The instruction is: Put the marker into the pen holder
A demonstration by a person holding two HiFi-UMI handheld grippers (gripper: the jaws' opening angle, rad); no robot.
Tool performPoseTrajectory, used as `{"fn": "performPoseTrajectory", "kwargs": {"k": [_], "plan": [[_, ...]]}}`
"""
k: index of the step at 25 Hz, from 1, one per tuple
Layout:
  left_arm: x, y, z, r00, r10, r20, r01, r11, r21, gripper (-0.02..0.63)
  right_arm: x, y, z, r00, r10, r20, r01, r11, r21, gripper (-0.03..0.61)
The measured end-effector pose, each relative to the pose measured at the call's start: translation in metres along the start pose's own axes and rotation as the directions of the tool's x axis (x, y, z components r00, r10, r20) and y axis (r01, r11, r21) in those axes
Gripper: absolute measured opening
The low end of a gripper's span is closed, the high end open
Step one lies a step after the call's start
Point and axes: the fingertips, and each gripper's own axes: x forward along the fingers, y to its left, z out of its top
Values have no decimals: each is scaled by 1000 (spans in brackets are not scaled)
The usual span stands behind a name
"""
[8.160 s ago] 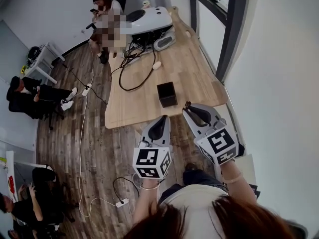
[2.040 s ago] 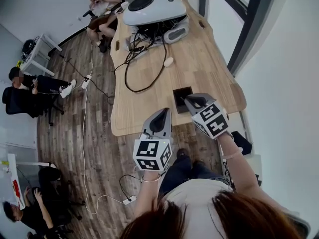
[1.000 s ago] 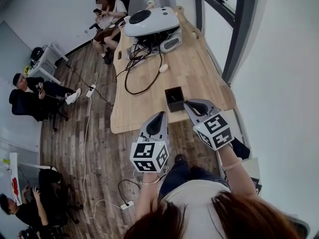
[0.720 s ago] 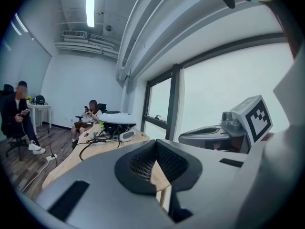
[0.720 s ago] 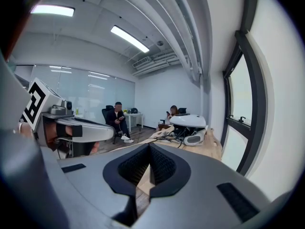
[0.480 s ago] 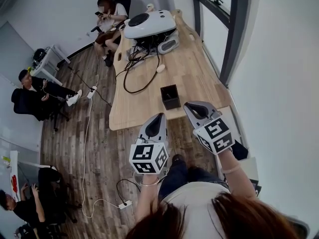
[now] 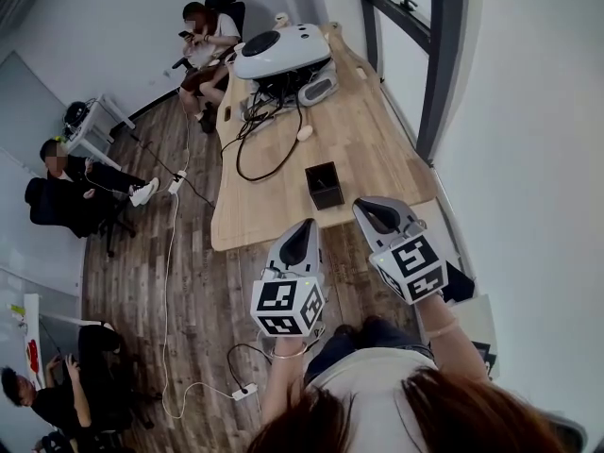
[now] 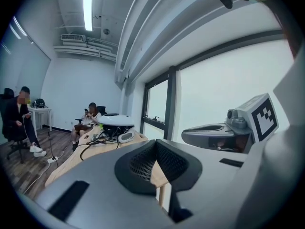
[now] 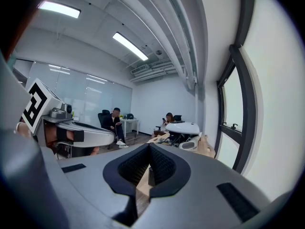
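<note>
A black square pen holder (image 7: 325, 185) stands near the front edge of the wooden table (image 7: 363, 149). I see no marker in any view. Both grippers are held off the table's near edge, over the floor. My left gripper (image 7: 300, 231) is shut, its jaws meeting with nothing between them (image 8: 156, 145). My right gripper (image 7: 372, 211) is just in front of and right of the pen holder. It is shut too, and its jaws (image 9: 149, 150) hold nothing.
A white rounded device (image 7: 278, 52) and black cables (image 7: 257, 140) fill the table's far end, with a small white object (image 7: 304, 132) near the middle. People sit at the far end (image 7: 203, 31) and at the left (image 7: 66, 192). A cable and power strip (image 7: 243, 392) lie on the floor.
Two seconds ago the right gripper hung right beside the pen holder. Both grippers have since drawn back off the table's front edge. Over the last half second almost nothing moved.
</note>
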Motion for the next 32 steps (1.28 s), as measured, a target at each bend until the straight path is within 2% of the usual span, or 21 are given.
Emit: {"fn": "performPoseTrajectory", "kwargs": {"k": [13, 32], "plan": [[-25, 23, 2, 999, -49, -14, 49, 999, 23, 18, 3, 28, 4, 997, -71, -36, 70, 997, -26, 28], [-7, 37, 0, 995, -95, -14, 95, 995, 13, 18, 20, 28, -2, 991, -107, -81, 103, 994, -43, 28]]}}
